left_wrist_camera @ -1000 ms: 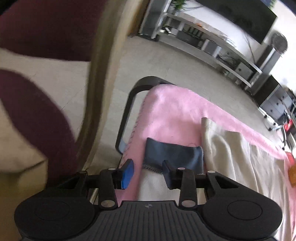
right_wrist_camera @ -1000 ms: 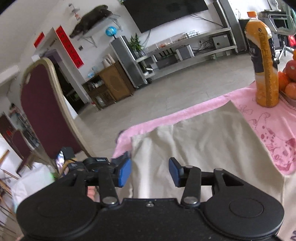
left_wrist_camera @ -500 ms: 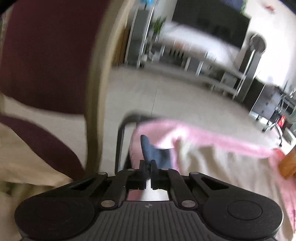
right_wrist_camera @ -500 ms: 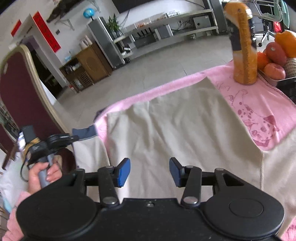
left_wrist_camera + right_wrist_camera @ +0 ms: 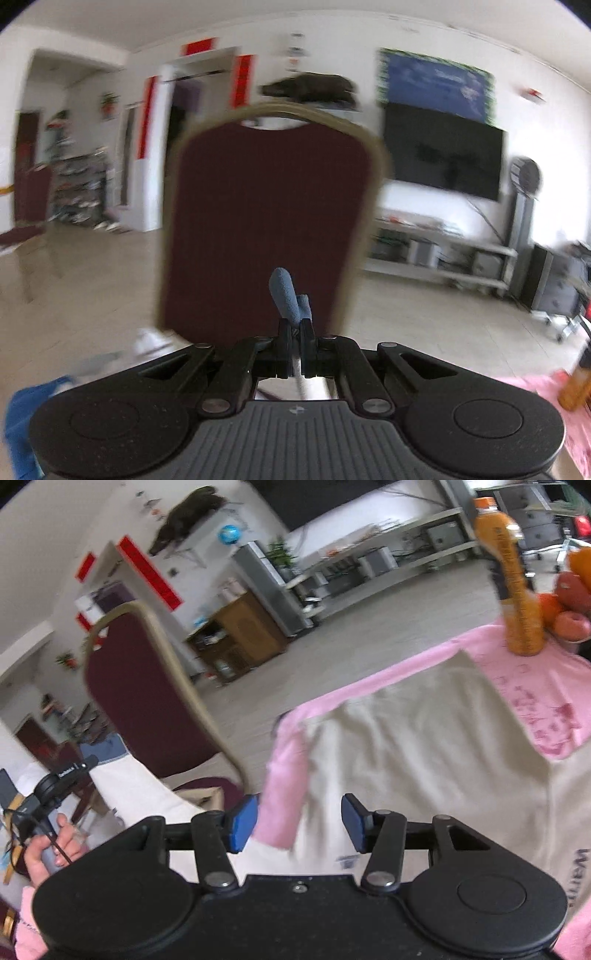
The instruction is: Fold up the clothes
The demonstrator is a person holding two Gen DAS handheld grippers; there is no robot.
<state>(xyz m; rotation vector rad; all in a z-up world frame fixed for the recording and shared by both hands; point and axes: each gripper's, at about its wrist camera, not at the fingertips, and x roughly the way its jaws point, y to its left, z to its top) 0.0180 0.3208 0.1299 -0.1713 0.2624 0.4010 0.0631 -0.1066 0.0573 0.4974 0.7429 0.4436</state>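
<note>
The left gripper [image 5: 295, 334] pinches the blue cuff [image 5: 290, 297] of the cream garment [image 5: 424, 746], lifted clear at 12 o'clock before the chair [image 5: 269, 229]. The right gripper [image 5: 295, 825], jaws apart and just widening, holds nothing above the garment's near edge. It lies across the pink cloth [image 5: 546, 701]; bottle [image 5: 517, 590] at 2 o'clock, open floor [image 5: 369, 638] beyond.

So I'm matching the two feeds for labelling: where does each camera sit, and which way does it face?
Left wrist: on the left gripper, facing the maroon chair; jaws shut on the garment's blue cuff.
Right wrist: on the right gripper, looking down over the cream garment on the pink cloth; open jaws, and the person's left hand, show.
Shared: the chair, cuff and left gripper.
</note>
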